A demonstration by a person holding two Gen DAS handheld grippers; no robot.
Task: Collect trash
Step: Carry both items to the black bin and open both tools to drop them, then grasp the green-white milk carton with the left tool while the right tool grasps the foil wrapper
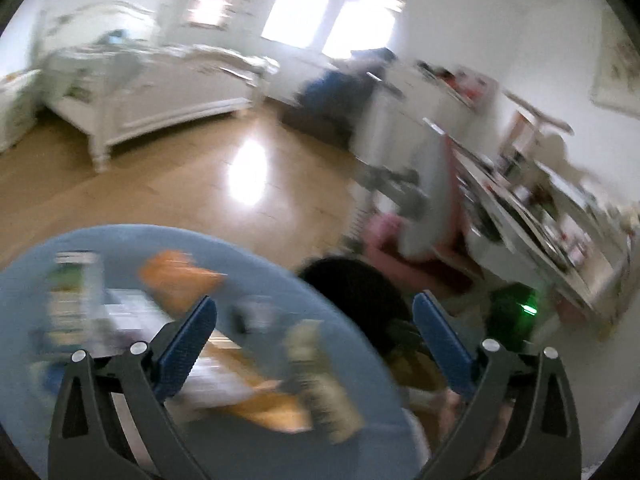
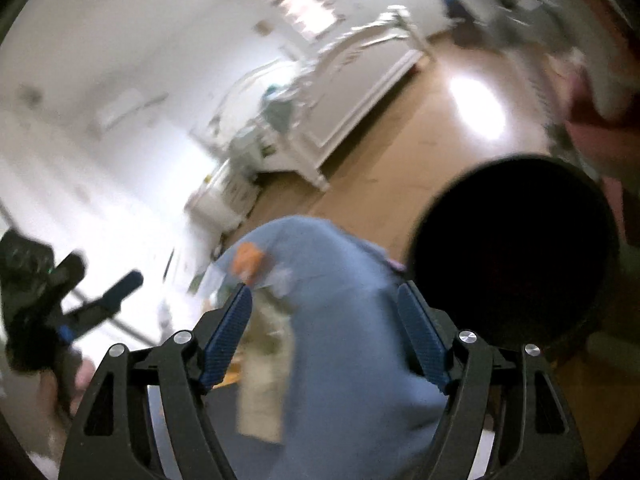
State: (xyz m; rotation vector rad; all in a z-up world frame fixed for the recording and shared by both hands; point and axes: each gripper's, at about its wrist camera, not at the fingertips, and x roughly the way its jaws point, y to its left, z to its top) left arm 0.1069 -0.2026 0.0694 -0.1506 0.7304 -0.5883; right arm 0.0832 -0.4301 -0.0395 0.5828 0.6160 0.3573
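Both views are motion-blurred. A round table with a light blue cloth (image 1: 132, 240) carries trash: an orange wrapper (image 1: 180, 276), a beige crumpled packet (image 1: 324, 396), a green-white carton (image 1: 76, 292) and papers. My left gripper (image 1: 316, 316) is open and empty above the table's right edge. A black round bin (image 1: 352, 292) stands just right of the table. In the right wrist view my right gripper (image 2: 324, 300) is open and empty over the blue cloth (image 2: 340, 340), with the bin's dark mouth (image 2: 512, 256) to its right. The left gripper (image 2: 116, 292) shows at far left there.
A white bed (image 1: 152, 92) stands across a shiny wooden floor (image 1: 192, 176). A cluttered white desk and shelves (image 1: 540, 208) run along the right wall, with a pink stool (image 1: 388, 236) in front. Bright windows (image 1: 332, 16) are at the back.
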